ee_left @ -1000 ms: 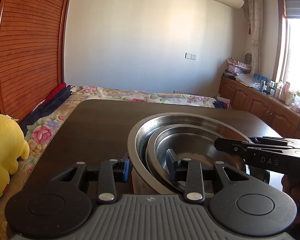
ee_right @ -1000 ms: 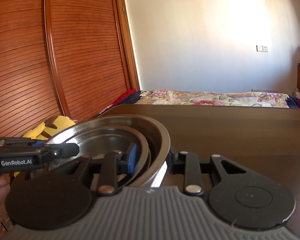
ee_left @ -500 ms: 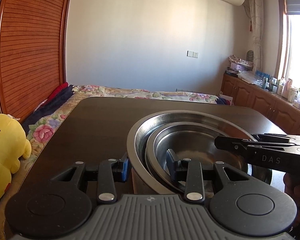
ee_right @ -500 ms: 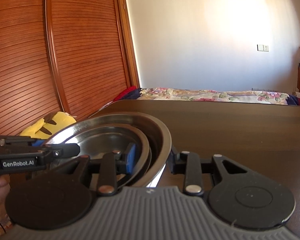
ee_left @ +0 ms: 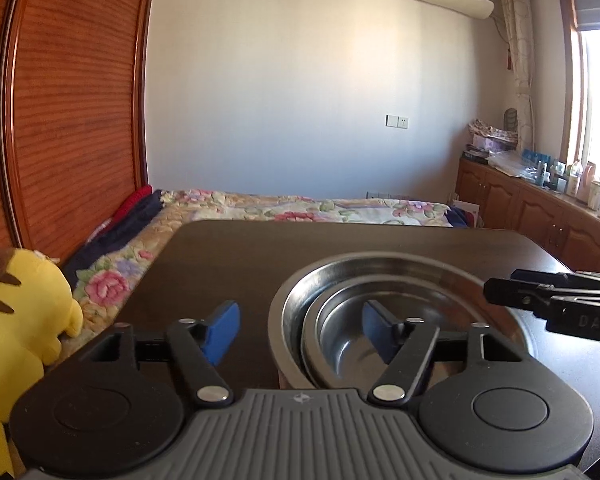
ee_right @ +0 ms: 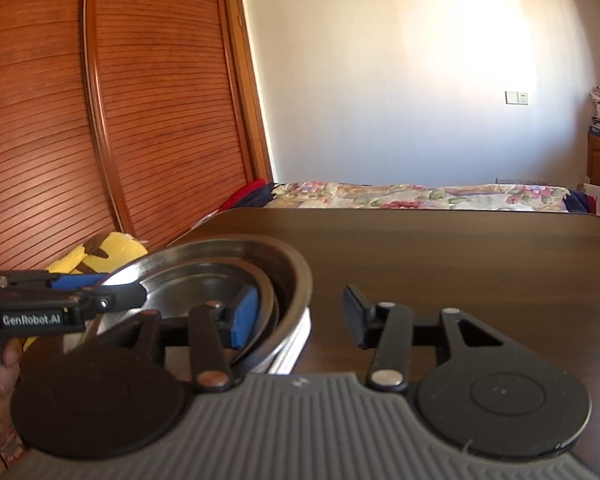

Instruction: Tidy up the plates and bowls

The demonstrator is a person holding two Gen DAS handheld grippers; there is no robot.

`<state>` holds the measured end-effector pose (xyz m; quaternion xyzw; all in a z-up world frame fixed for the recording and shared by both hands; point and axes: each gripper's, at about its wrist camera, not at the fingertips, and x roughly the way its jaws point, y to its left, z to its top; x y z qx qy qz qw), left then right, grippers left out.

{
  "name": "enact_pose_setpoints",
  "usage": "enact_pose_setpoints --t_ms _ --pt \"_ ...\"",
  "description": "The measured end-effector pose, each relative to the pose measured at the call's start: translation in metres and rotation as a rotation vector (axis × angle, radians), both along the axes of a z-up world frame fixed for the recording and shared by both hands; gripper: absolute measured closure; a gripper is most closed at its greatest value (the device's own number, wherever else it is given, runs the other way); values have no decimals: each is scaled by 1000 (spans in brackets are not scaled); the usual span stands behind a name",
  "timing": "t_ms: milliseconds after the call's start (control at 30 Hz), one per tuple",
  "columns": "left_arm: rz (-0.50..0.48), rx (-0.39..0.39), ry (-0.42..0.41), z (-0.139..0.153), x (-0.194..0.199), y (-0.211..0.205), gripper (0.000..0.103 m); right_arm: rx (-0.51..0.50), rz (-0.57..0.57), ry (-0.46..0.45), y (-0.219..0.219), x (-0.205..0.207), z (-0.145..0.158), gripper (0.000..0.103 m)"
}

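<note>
Left wrist view first: your left tool (ee_left: 296, 330) is spread wide and released, its blue pads straddling the left wall of the nested steel bowls (ee_left: 400, 280) without touching it, one finger outside the stack and one inside the inner bowl (ee_left: 348, 344). In the right wrist view your right tool (ee_right: 300, 314) is likewise released, straddling the right wall of the same stack, its blue pad (ee_right: 244, 316) down inside the bowls and the other finger out over the bench (ee_right: 460, 248).

The stack sits on the near part of the bench, and it looks already nested and set down, so the step in hand is likely letting go cleanly. Lift both tools straight up until the inner fingers clear the rims; dragging sideways could shift the stack across the bench. Beyond the bowls the bench runs back towards the flowered bed (ee_left: 300, 208).
</note>
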<state>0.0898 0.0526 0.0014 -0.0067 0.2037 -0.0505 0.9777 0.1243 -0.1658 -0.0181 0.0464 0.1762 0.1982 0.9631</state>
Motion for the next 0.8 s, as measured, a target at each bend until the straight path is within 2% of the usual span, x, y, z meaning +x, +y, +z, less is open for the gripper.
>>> enact_pose_setpoints --t_ms 300,400,467,567,667,800 --pt "-26 26 -41 16 -17 -15 13 3 -34 -65 -15 -22 18 45" --pt "-44 25 -54 19 -25 -22 10 -6 -52 -86 -20 -31 23 36" --pt "-51 20 -58 20 -30 -25 8 -7 -67 -100 -24 -37 25 21" --pt "-55 19 -62 25 -38 -32 2 -4 -91 -109 -30 -45 28 7" --pt "-58 16 -71 30 -45 -38 0 -10 -107 -114 -36 -51 33 0" --pt "-59 19 -76 36 -52 -45 0 -36 -122 -114 -41 -59 42 0"
